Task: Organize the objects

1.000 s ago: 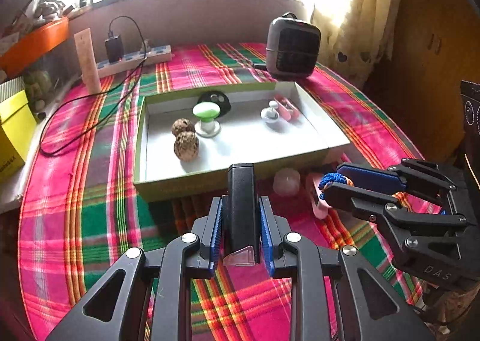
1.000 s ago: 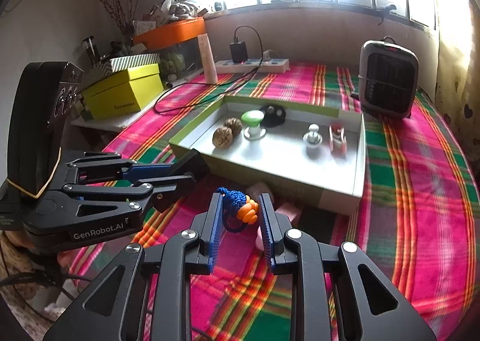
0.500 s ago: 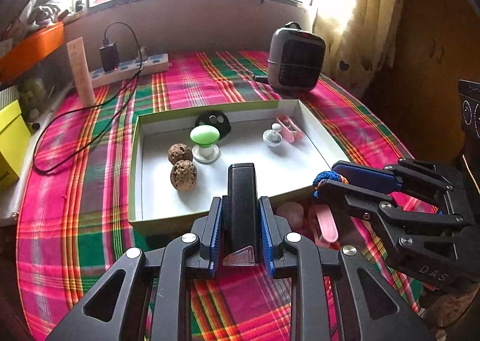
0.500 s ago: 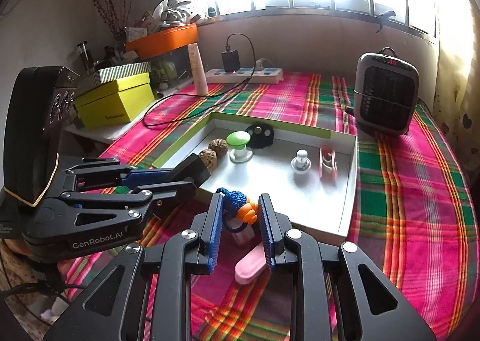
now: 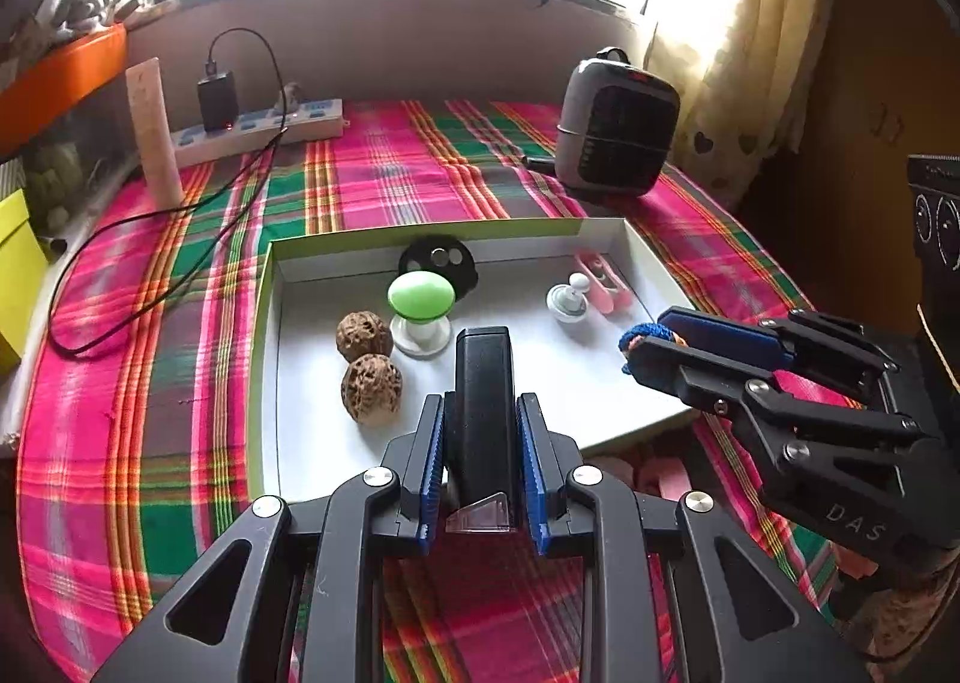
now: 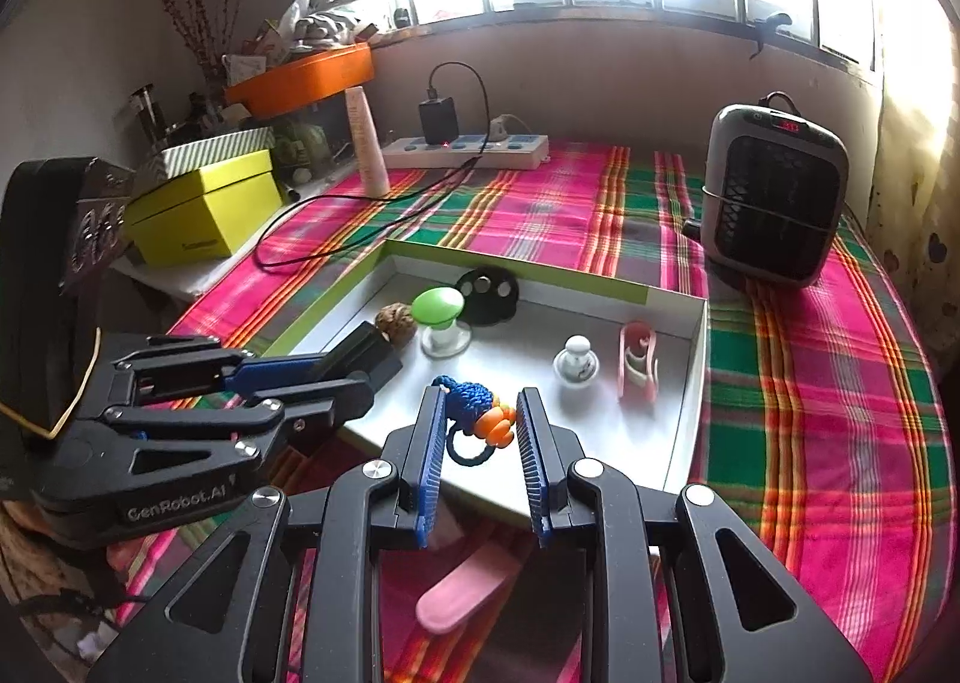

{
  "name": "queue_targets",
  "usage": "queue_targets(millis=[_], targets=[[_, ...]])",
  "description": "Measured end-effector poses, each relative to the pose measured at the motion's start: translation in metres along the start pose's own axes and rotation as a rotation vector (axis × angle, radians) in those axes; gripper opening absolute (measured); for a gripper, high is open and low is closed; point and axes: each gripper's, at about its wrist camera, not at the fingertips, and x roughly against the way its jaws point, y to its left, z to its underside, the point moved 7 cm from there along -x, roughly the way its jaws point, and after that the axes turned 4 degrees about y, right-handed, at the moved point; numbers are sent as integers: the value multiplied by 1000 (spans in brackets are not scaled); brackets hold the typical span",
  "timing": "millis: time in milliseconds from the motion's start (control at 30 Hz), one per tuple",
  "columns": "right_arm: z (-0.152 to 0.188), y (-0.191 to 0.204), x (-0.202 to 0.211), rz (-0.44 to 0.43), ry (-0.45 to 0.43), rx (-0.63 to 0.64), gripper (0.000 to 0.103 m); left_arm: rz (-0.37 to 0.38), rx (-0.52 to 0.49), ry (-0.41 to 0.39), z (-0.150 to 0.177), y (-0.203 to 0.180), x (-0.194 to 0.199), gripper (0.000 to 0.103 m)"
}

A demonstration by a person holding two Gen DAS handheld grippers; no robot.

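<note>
Left wrist view: left gripper (image 5: 482, 467) pinches a black block (image 5: 483, 413) upright between its blue pads, held above the near part of the white tray (image 5: 624, 413), just right of the two walnuts (image 5: 371, 388). Right gripper (image 6: 480, 455) has its pads closed lightly on a blue-and-orange knotted charm (image 6: 477, 413), held over the tray's near edge. Tray already holds a green mushroom knob (image 5: 420, 303), black disc (image 5: 438, 263), white peg (image 5: 567, 303) and pink clip (image 5: 603, 281).

Risks, my read:
- The block is tall; released upright it may topple onto the walnuts and set them rolling.
- The charm's cord loop could snag on a pad at release and drag back out.
- Both grippers sit close; lowering together could clash.
- A pink paddle (image 6: 465, 593) lies outside the tray, below the right gripper, not yet sorted.
</note>
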Motion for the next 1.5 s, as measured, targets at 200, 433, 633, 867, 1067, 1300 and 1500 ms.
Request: queue_targets(millis=[200,433,633,867,1067,1300,1500], targets=[[-8,-10,-17,-7,29,-19,25,-1,9,11,-6,3,-11,22],[-12,-16,-27,-12,42,-38,25,-5,12,25,-7,7,-20,21],[-13,-15,-31,-19,48,-35,25,-10,4,30,-8,8,-23,21],[-18,-13,-34,-11,52,-18,25,-25,10,36,-12,12,-29,21],[-21,-13,-40,-9,60,-13,25,-37,14,54,-13,18,-37,21],[-24,-11,-54,-16,88,-5,25,-63,42,68,-10,29,-41,21],[-26,-8,-65,-7,106,15,25,-73,57,65,-11,37,-41,21]])
